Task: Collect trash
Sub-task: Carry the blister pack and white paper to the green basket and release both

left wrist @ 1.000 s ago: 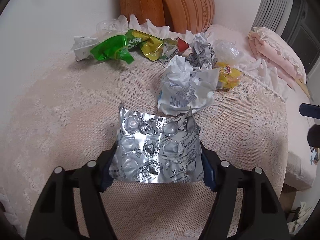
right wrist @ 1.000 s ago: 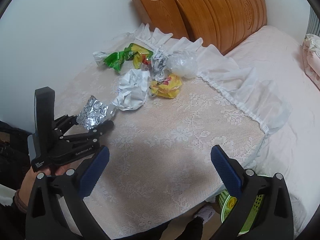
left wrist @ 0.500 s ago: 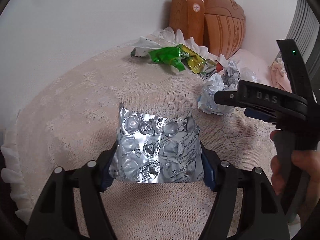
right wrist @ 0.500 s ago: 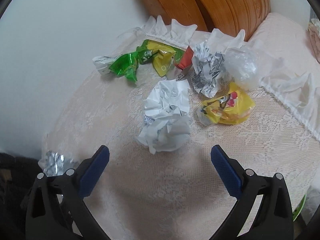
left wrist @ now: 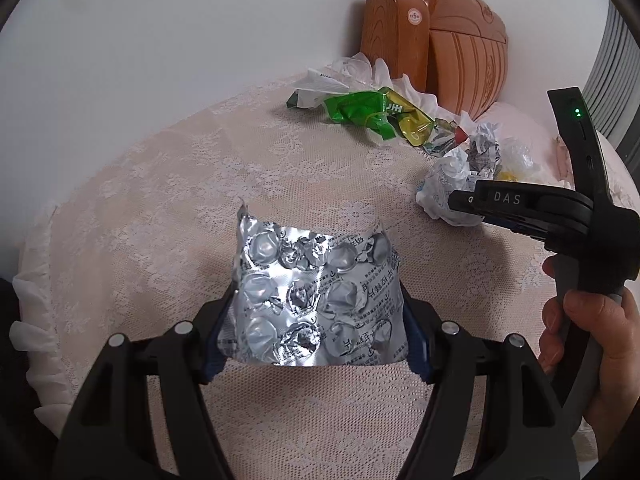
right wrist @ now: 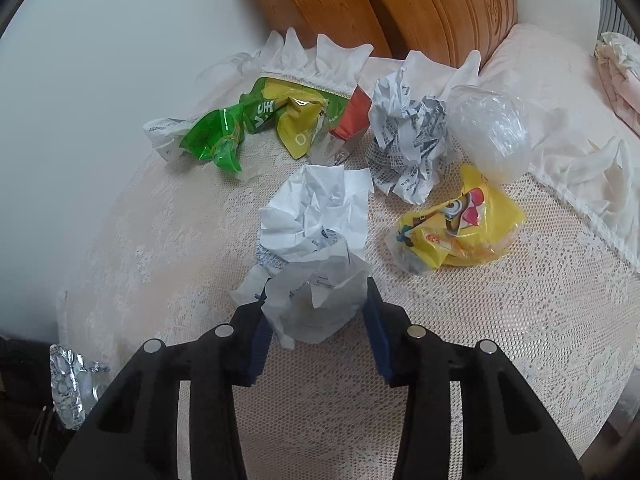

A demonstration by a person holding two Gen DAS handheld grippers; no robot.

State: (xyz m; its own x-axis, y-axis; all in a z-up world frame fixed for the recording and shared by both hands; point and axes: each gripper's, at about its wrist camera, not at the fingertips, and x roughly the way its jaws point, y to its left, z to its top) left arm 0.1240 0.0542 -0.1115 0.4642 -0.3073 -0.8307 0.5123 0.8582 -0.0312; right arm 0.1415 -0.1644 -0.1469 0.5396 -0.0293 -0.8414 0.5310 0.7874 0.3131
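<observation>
My left gripper (left wrist: 318, 320) is shut on a silver blister pack (left wrist: 316, 292), held flat above the lace tablecloth. The pack also shows at the lower left of the right wrist view as a silver blister pack (right wrist: 70, 384). My right gripper (right wrist: 316, 312) is closing its jaws on a crumpled white paper ball (right wrist: 316, 232), and its blue pads press on the ball's near end. Behind the ball lie a green wrapper (right wrist: 224, 132), a yellow-green packet (right wrist: 296, 120), a printed paper wad (right wrist: 408, 136), a clear plastic ball (right wrist: 488, 128) and a yellow snack bag (right wrist: 460, 224).
The trash sits on a round table under a lace cloth (right wrist: 500, 340) with a frilled edge. A wooden headboard (right wrist: 360, 0) and a bed (right wrist: 540, 60) stand behind it. A white wall is at the left. A person's hand (left wrist: 580, 320) grips the right tool.
The right gripper came in low over the table to the white paper ball and its jaws closed around it. The left gripper swung left and rose a little, still holding the blister pack.
</observation>
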